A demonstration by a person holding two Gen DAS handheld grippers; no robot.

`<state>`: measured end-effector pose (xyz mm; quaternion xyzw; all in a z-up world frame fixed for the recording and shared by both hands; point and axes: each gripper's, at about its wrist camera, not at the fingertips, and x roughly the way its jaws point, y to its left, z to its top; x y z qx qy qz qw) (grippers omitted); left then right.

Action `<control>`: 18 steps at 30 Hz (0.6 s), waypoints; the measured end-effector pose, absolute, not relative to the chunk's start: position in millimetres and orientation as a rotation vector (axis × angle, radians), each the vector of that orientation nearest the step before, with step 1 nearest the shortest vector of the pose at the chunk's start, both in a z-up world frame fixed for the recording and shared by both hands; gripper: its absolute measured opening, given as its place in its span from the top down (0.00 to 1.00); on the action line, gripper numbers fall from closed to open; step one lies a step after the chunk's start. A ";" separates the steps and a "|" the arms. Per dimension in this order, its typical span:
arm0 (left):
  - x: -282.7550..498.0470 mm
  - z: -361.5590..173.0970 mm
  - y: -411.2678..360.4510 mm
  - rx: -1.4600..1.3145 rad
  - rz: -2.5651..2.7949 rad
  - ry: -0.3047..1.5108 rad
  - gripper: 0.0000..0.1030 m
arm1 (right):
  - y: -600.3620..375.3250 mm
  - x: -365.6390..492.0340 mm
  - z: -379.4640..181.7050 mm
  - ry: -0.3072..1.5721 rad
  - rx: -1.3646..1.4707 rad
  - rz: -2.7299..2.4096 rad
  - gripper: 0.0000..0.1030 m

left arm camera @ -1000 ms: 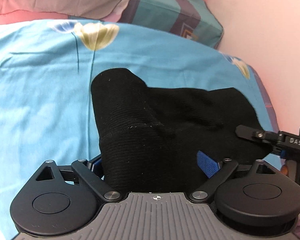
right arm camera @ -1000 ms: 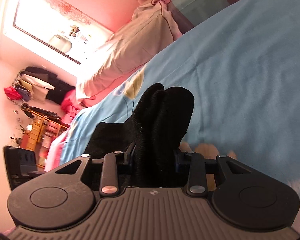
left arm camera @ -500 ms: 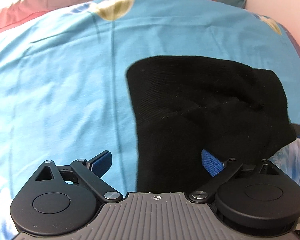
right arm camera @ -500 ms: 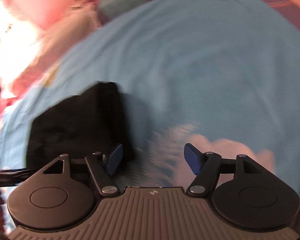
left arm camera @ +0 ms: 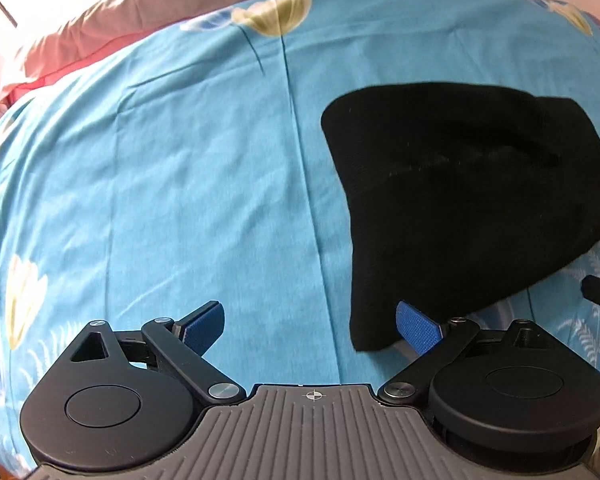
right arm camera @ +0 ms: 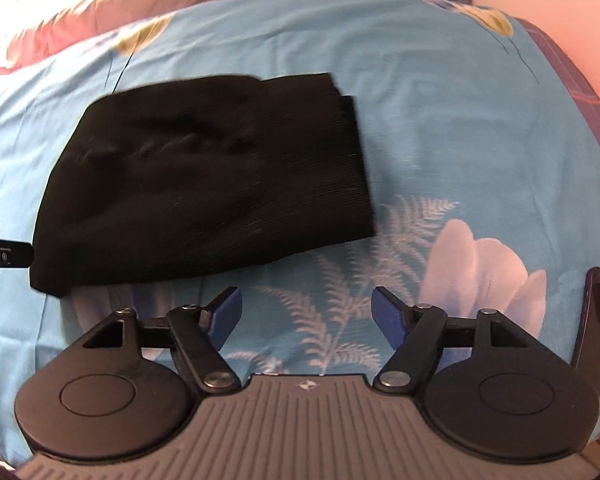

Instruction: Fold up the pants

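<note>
Lying folded on bedsheet, black pants — upper-left of opening, empty right gripper

Both my grippers pitched steeply down. Left gripper: jaws spread wide, nothing clamped, right pad at 3 o'clock. Right gripper: jaws opening, gap empty. Left's tip shows at 9 o'clock in the right view

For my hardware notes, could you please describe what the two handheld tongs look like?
Both match: the left tongs and right tongs have black linkage arms on round black housings, silver pivot screws, textured blue pads, and a ribbed grey body with a small crosshair mark.
</note>
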<state>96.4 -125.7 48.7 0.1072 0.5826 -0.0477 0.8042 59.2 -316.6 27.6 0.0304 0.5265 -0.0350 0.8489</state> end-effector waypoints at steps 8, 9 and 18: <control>92.0 40.4 -123.5 0.199 -0.096 1.282 0.00 | -298.9 63.1 30.8 1.129 0.020 -0.063 0.18; 91.8 40.4 -123.7 0.199 -0.097 1.284 0.00 | -297.8 62.7 32.6 1.127 0.017 -0.062 0.18; 93.4 40.2 -123.3 0.184 -0.104 1.298 0.00 | -290.4 67.3 32.2 1.148 0.008 -0.047 0.18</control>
